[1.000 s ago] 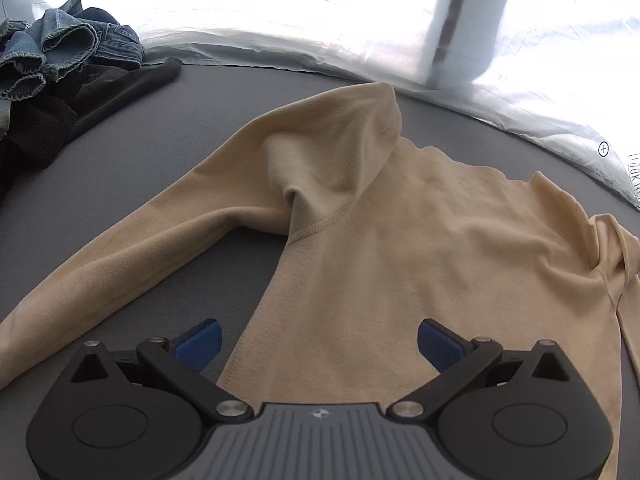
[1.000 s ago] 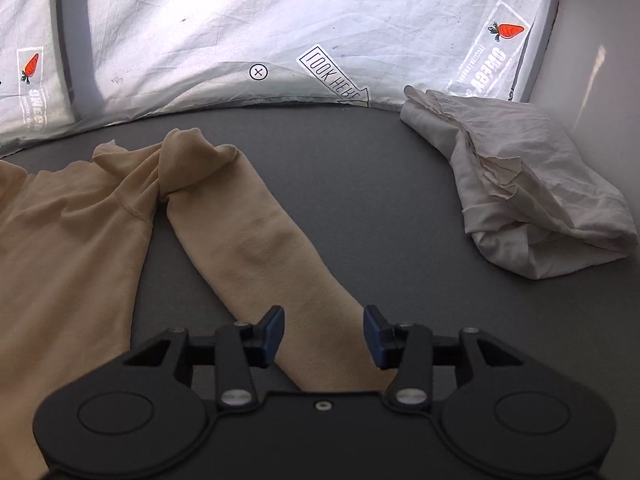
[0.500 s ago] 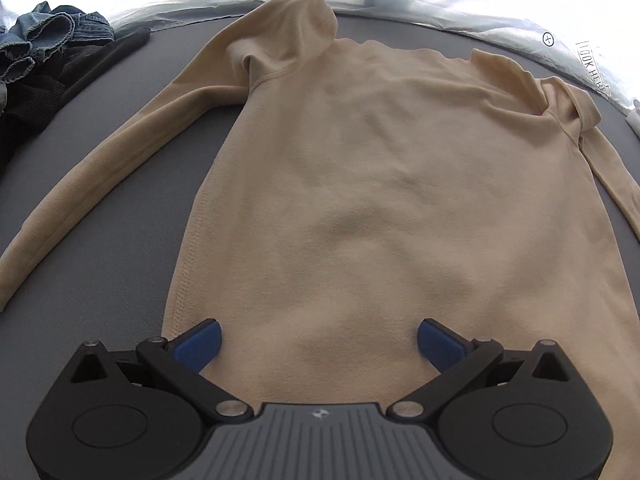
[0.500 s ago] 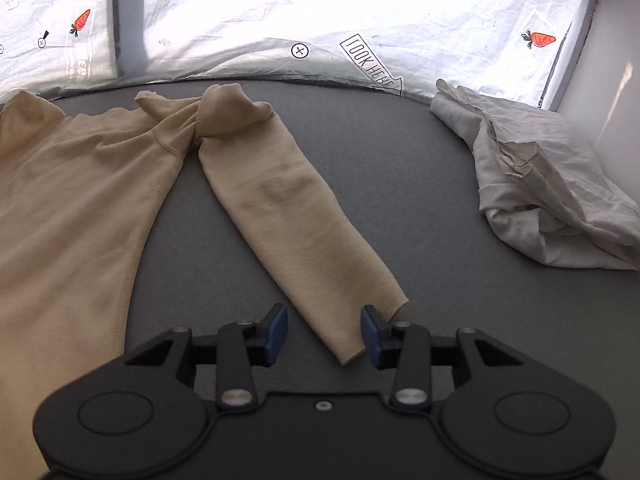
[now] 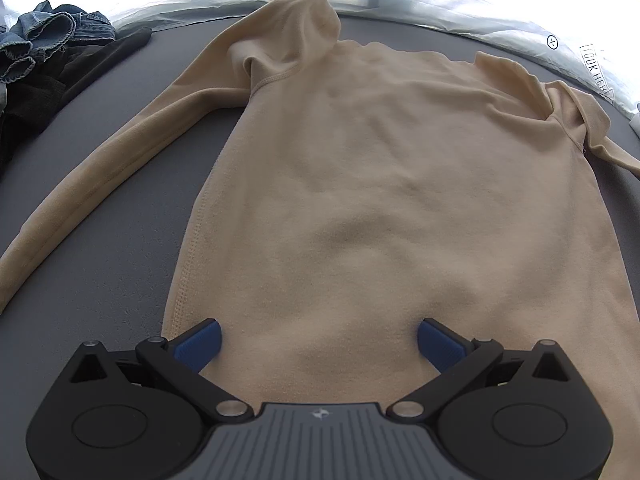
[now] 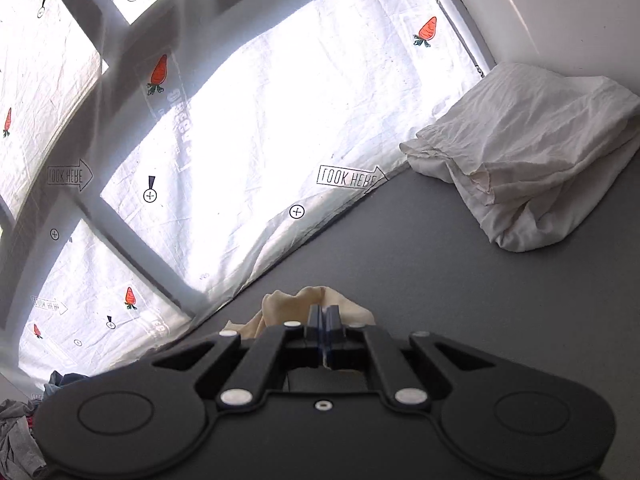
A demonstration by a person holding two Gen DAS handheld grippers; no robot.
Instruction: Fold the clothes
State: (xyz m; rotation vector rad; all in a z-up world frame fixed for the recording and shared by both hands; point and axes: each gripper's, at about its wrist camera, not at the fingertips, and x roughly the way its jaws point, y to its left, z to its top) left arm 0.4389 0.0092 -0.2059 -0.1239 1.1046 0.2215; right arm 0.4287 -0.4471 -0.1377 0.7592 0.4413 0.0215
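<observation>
A crumpled denim heap [image 5: 48,40] and dark cloth [image 5: 60,80] lie at the far left of the matte grey table [image 5: 100,272]. Centred on it, the soft beige fleece top [image 5: 400,200] lies flat; the left gripper [image 5: 318,338] hovers spread wide over its stitched hem, pads clear. The right gripper [image 6: 322,318], jaws just closed, pinches the sleeve cuff [image 6: 288,308]; bare table separates it from the wrinkled white cloth [image 6: 532,168].

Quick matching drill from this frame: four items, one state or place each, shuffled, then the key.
Items:
1. left gripper
2. right gripper
3. white cloth
4. denim pile

States:
A. crumpled at the table's far right corner
B. jaws wide open over the hem of the beige top
C. bunched at the far left, beside dark clothing
D. shut on beige sleeve fabric

Pairs: 1-B, 2-D, 3-A, 4-C
</observation>
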